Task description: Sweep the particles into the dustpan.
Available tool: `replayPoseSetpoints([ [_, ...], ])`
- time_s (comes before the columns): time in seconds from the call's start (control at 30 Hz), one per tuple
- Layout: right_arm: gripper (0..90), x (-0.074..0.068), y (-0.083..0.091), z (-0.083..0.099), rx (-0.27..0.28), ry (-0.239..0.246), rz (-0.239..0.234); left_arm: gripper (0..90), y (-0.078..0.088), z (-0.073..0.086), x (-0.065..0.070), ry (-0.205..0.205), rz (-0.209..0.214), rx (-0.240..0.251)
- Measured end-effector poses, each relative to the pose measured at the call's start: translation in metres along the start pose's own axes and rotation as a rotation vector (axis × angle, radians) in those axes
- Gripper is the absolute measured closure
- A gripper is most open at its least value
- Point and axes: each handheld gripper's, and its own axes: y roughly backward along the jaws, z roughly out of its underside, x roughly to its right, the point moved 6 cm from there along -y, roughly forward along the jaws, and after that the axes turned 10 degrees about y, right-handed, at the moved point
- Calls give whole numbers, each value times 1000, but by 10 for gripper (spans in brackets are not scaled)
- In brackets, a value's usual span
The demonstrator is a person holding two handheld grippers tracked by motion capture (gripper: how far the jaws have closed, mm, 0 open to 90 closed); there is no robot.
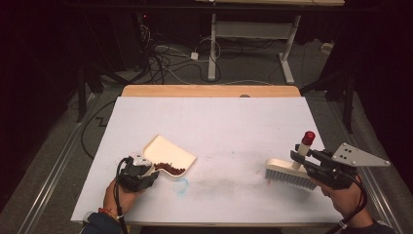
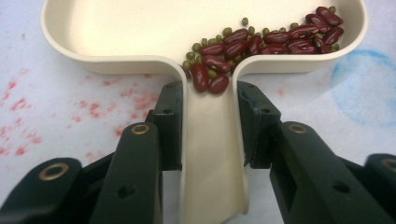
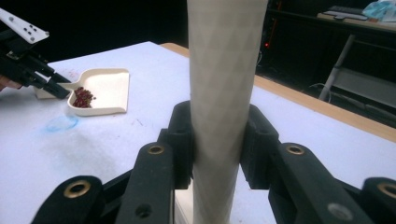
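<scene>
On table, dustpan (image 2: 140,28), red beans (image 2: 261,42), apparently green peas (image 2: 198,46)

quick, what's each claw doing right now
Left claw: shut on the dustpan handle, beans in the pan.
Right claw: shut on the brush handle.

My left claw (image 2: 208,121) grips the dustpan (image 2: 140,37) by its handle; red and green beans (image 2: 261,44) lie just ahead.
</scene>
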Motion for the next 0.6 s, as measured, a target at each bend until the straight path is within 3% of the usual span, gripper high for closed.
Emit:
replayPoseSetpoints([
  [0.6, 696, -6, -8, 3, -23, 5, -44, 634, 2, 0, -10, 72, -59, 31],
])
